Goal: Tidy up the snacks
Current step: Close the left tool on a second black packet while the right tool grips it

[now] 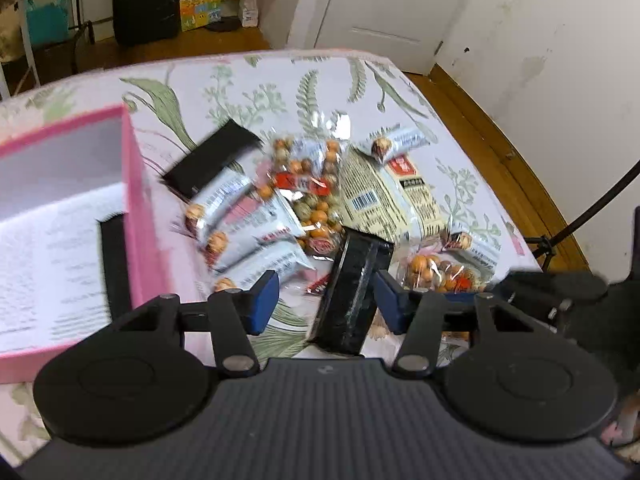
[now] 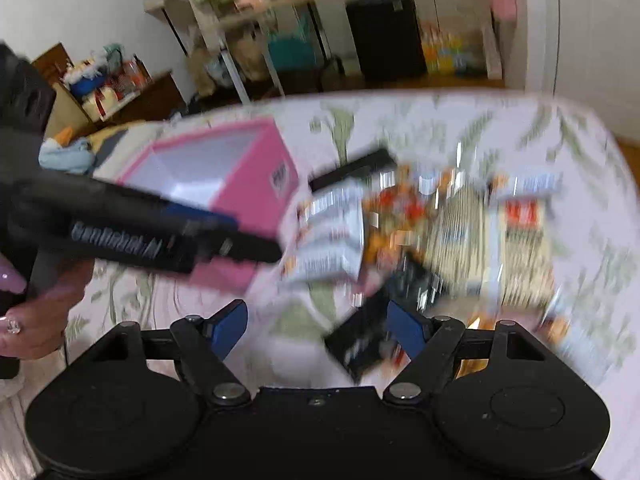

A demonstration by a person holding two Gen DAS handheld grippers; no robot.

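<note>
Blue-padded left gripper gapes wide over a black snack bar — holding nothing.

Right gripper hangs equally open and empty; snacks lie heaped right of the pink box. Straddle the bar's narrow width before closing — wrappers look slippery.

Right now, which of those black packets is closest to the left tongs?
The black packet lying between the open blue fingers of the left tongs. The other black packet lies farther back, beside the pink box.
</note>
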